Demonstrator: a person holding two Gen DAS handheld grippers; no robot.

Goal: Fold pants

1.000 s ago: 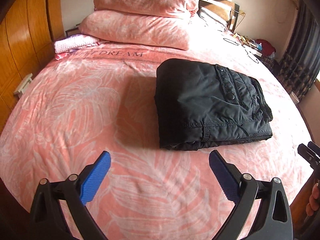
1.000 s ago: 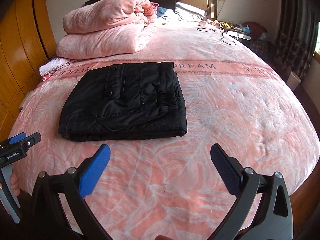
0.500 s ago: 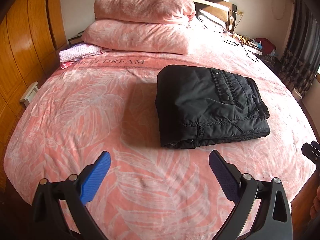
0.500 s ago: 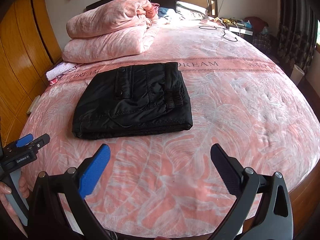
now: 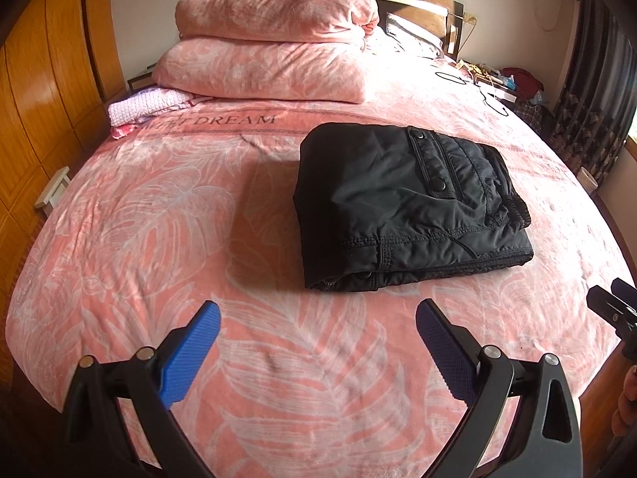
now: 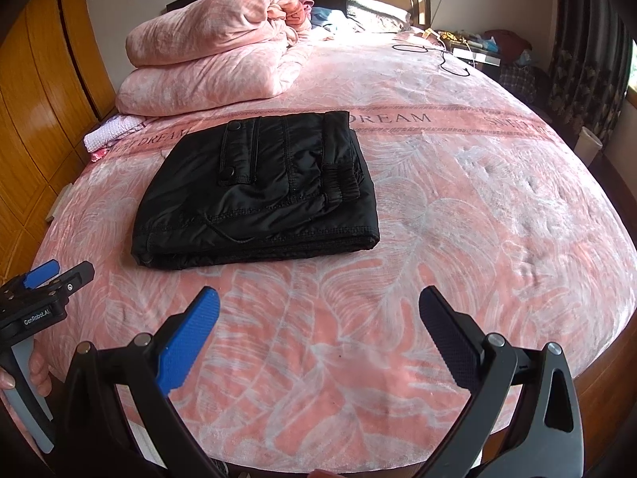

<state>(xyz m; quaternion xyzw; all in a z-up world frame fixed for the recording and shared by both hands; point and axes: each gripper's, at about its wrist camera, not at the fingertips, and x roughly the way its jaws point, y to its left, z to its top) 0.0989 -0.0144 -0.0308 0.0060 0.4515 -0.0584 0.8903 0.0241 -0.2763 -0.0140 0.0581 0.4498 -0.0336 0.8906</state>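
Observation:
Black pants (image 5: 406, 207) lie folded into a compact rectangle on the pink leaf-patterned bed (image 5: 159, 239); they also show in the right wrist view (image 6: 258, 195). My left gripper (image 5: 318, 342) is open and empty, held over the bed's near edge, well short of the pants. My right gripper (image 6: 318, 338) is open and empty, also back from the pants near the foot of the bed. The left gripper's tip shows at the left of the right wrist view (image 6: 51, 283), and the right gripper's tip at the right edge of the left wrist view (image 5: 613, 306).
Folded pink quilts (image 5: 270, 51) are stacked at the head of the bed, with a knitted pink cloth (image 5: 147, 107) beside them. Wooden wardrobe doors (image 5: 40, 91) run along the left. A cluttered nightstand (image 6: 477, 46) and dark curtains (image 6: 585, 59) stand at the right.
Both grippers have drawn back and risen from the bed, so the pants look farther away. The pants have not moved. Both grippers stay open.

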